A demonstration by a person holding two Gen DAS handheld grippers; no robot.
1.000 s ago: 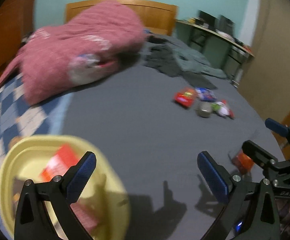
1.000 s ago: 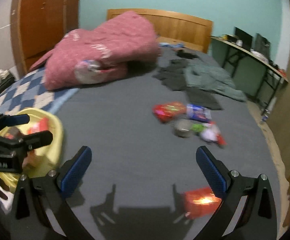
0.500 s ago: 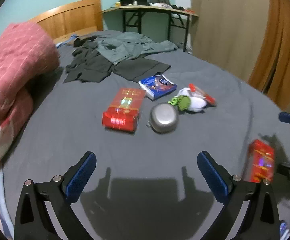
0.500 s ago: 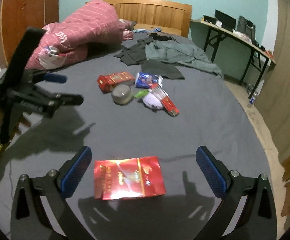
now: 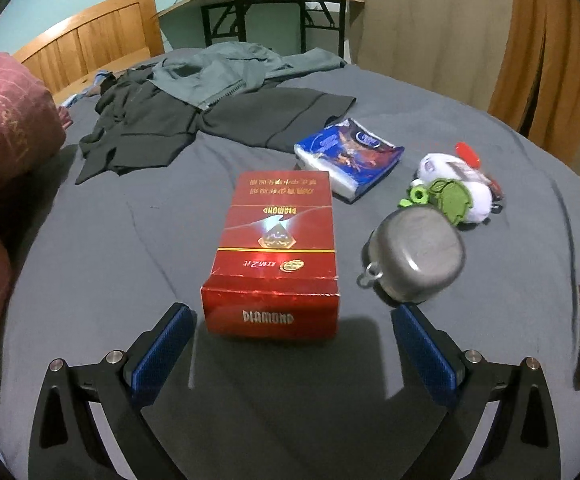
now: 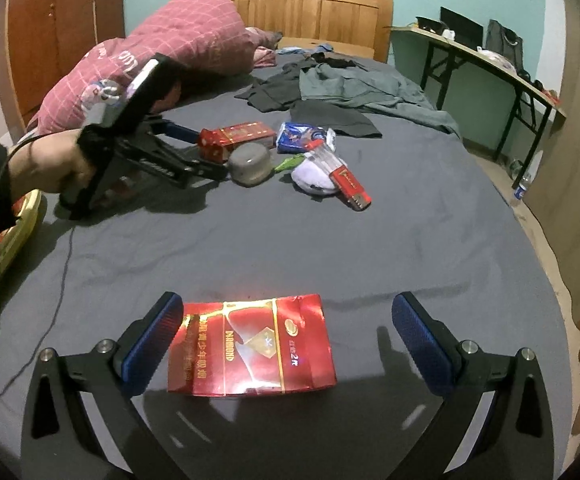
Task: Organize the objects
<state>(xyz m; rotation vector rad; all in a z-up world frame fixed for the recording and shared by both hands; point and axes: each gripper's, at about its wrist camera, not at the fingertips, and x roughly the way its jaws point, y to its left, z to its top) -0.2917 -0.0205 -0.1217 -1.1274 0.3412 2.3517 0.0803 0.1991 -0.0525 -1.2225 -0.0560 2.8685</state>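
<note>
Approach step: my left gripper (image 5: 290, 344), jaws spread and empty, faced the red box (image 5: 276, 256) lying just beside the steel bowl (image 5: 414, 256); my right gripper (image 6: 286, 344), equally spread, straddled a flattened red packet (image 6: 252, 350), each next needing closure

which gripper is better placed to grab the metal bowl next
Left. The left gripper is open just short of the tall red box, with the upturned metal bowl right beside it. The right gripper is open around the flat red pack, far from the bowl.
</note>
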